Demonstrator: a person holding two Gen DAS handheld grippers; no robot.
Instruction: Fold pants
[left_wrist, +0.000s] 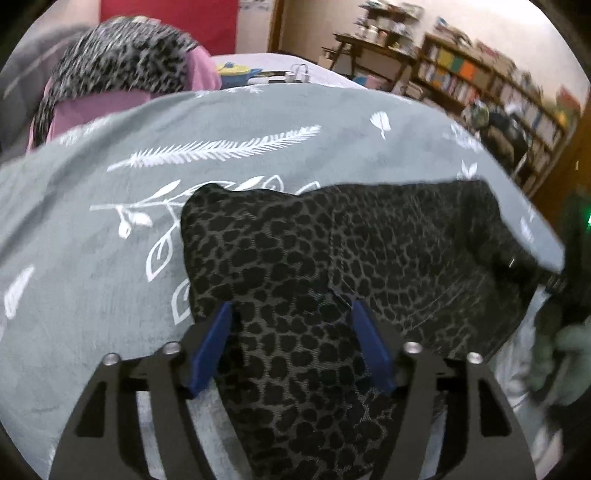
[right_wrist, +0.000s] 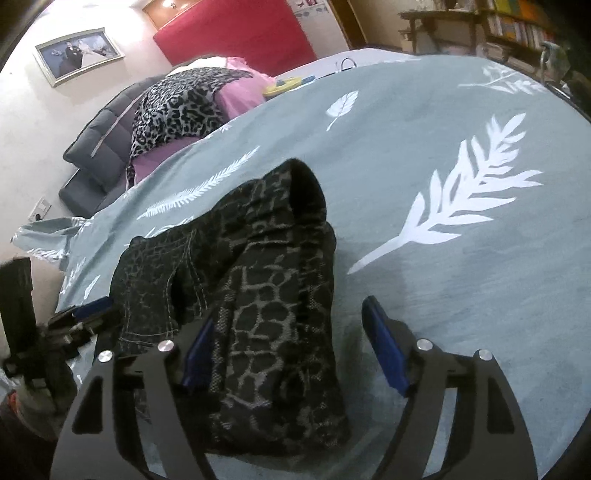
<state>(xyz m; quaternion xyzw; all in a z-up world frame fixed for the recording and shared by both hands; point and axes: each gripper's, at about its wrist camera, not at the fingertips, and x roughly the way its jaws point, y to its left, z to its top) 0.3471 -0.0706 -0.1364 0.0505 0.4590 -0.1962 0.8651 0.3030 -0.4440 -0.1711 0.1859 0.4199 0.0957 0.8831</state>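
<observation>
Dark leopard-print pants lie bunched on a grey-green bedspread with white leaf prints. My left gripper is open, its blue pads on either side of a fold of the pants that runs between them. In the right wrist view the pants lie partly folded, with a stitched pocket seam at left. My right gripper is open; the fabric lies against its left pad, and the right pad stands apart over the bedspread. The left gripper shows at the left edge of the right wrist view.
A grey leopard-print garment on pink cloth lies at the far side of the bed, with a yellow and blue toy near it. A red headboard and a bookshelf stand behind. The bed edge runs at right.
</observation>
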